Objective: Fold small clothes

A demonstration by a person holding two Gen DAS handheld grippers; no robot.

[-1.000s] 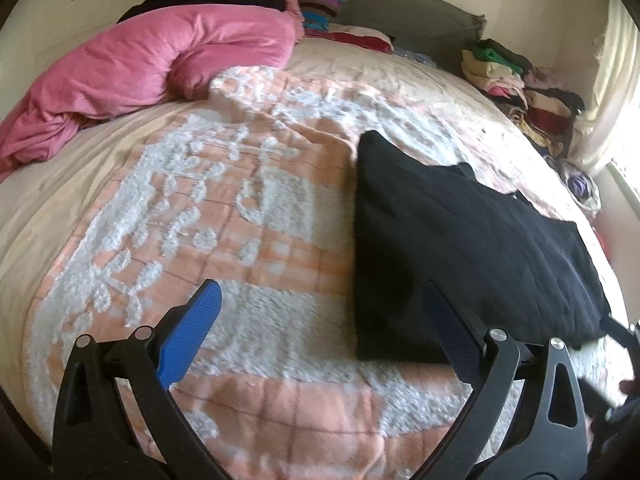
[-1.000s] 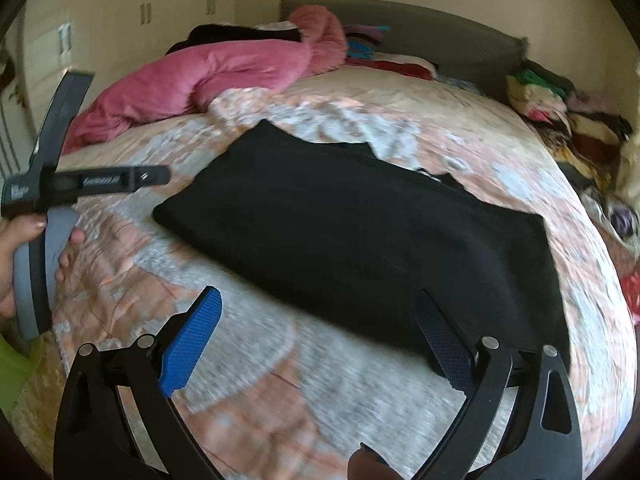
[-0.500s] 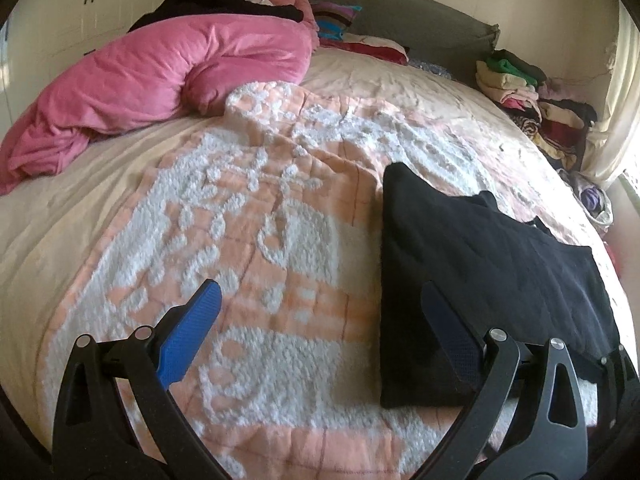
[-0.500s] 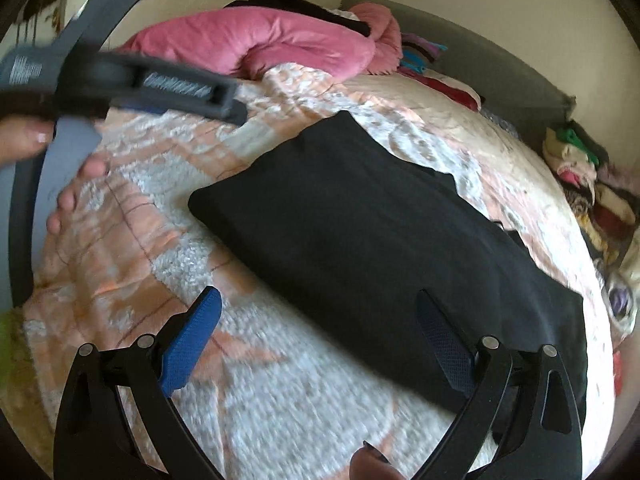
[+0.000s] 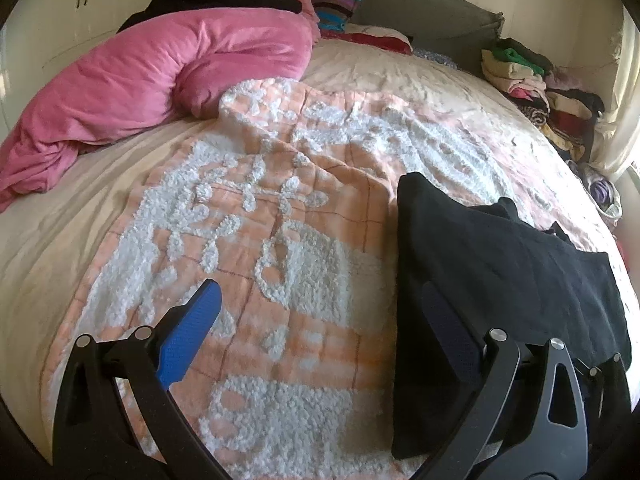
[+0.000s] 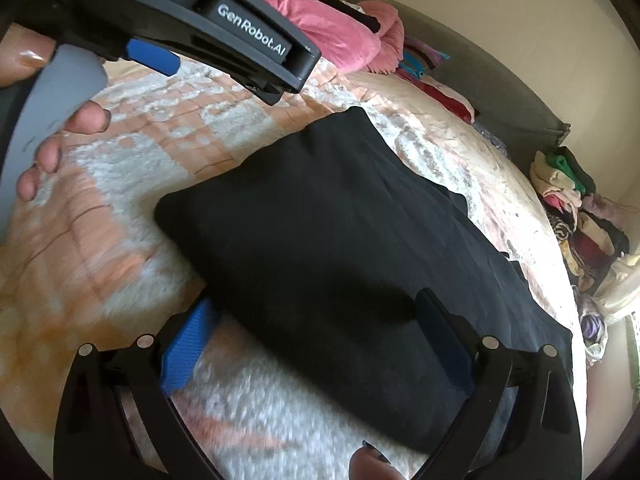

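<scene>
Right gripper (image 6: 312,344) spread wide, gripping nothing, now sitting lower and closer over near edge of black garment (image 6: 340,248) than a second ago. Left gripper (image 5: 320,332) likewise splayed, empty, hovering over peach blanket (image 5: 280,240) beside garment's left edge. Garment lying folded flat on blanket, unmoved. Pink duvet (image 5: 160,72) bunching beyond.

Black hand-held gripper (image 5: 320,320) frames, silver screws, textured blue fingers (image 5: 192,336).
</scene>
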